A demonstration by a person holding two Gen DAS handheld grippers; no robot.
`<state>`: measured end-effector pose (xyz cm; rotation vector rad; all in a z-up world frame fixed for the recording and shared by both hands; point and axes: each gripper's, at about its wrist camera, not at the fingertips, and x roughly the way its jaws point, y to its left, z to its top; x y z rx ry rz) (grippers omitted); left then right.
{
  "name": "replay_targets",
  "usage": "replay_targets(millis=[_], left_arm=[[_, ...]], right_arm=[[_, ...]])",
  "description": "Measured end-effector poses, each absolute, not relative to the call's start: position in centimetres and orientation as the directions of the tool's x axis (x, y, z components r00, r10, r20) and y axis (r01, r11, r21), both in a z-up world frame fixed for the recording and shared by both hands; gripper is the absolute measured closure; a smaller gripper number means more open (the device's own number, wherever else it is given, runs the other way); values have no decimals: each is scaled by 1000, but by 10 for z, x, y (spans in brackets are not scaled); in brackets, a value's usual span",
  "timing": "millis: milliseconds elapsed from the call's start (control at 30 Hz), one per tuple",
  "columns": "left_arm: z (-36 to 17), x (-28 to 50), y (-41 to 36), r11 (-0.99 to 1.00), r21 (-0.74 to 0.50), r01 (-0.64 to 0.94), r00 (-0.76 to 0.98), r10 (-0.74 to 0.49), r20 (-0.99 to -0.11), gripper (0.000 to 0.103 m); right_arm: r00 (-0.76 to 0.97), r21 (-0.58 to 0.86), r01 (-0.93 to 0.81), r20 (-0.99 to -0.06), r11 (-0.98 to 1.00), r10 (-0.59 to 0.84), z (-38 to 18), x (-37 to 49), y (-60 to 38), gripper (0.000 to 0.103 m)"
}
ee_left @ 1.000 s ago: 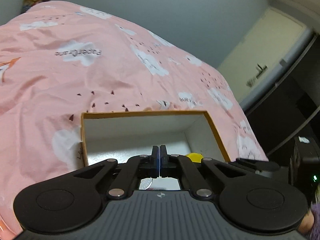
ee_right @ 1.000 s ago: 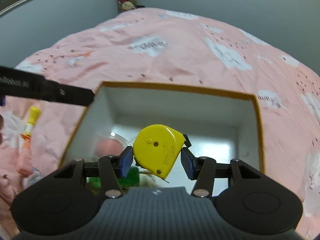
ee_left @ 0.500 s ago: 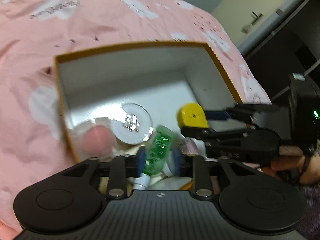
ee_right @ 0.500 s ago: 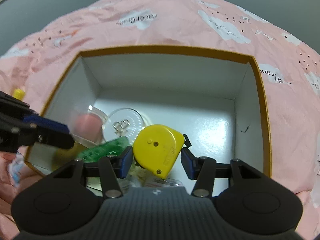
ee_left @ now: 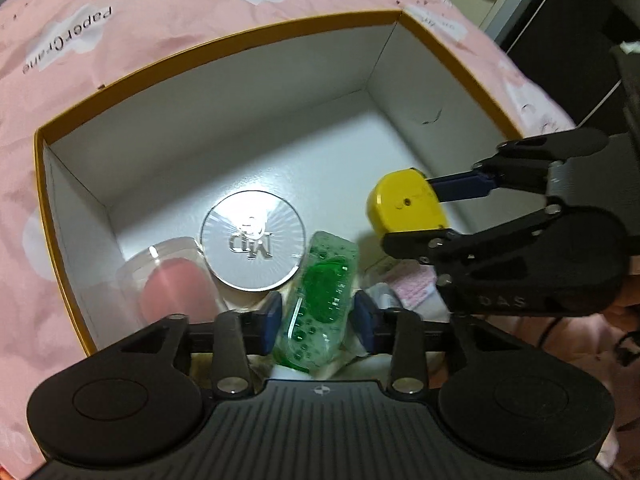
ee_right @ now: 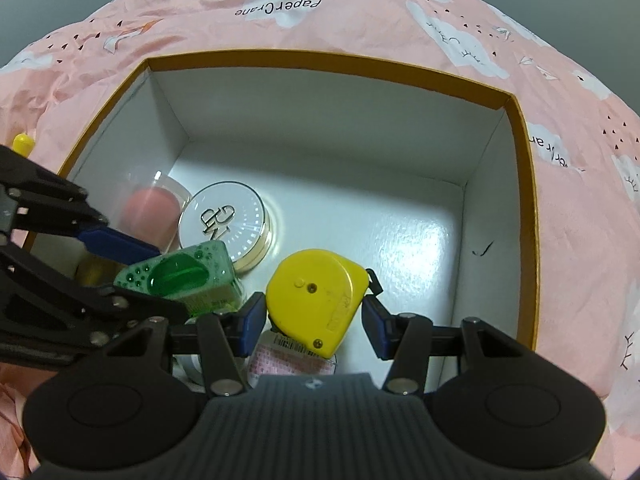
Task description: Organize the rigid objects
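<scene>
1. Both grippers are reaching down into the open white box with the orange rim, which is sitting on a pink cloud-print bedspread.
2. Right gripper is clamping a yellow tape measure across its flat sides — it is hanging over the box floor near the near edge, above a pink-and-white packet.
3. Left gripper is straddling a clear green soap-like bottle; its jaws have just been closing, and the blue pads look to be touching the bottle's sides.
4. Key relation — the bottle's long axis is running straight out along the left gripper's fingers, toward the far wall; the tape measure lies to its right, just beside it, with the bare floor of the box at the far right corner.
5. Left side of the box is holding a round white compact and a clear case with a pink sponge, touching each other.
6. Hard to tell: whether the bottle is resting on the items beneath or lifted; its near end is hidden by the gripper body. A yellow-capped item is lying outside the left edge, mostly cut off.
</scene>
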<state>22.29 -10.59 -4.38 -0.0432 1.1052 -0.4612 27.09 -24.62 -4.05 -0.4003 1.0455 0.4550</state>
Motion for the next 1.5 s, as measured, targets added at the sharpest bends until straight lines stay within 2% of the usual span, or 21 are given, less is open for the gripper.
replay_targets(millis=[133,267,500,767,1033,1400,1433,1500], left_arm=[[-43,221,-102,908,-280,311,383,-389,-838,64],[-37,227,-81,892,-392,224,409,-451,-794,70],[-31,257,-71,828,-551,101,448,-533,-718,70],[-58,281,-87,772,-634,-43,474,-543,-693,70],[-67,281,-92,773,-627,-99,446,-529,-722,70],[-69,277,-98,837,-535,-115,385,-459,-801,69],[-68,277,-97,836,-538,-112,389,-461,-797,73],[-67,278,-95,831,-547,-98,402,-470,-786,88]], right_arm=[[424,-104,-548,-890,830,169,-42,269,-246,51],[441,-134,-570,-882,811,164,-39,267,-243,51],[455,-189,-611,-878,769,145,-31,275,-242,51],[426,-266,-681,-902,682,73,-42,300,-238,51],[422,-342,-726,-907,596,-6,-63,305,-229,51],[381,-324,-746,-924,582,-26,-72,305,-235,51],[380,-322,-746,-925,583,-25,-73,309,-233,51],[379,-323,-746,-925,582,-28,-74,309,-234,51]])
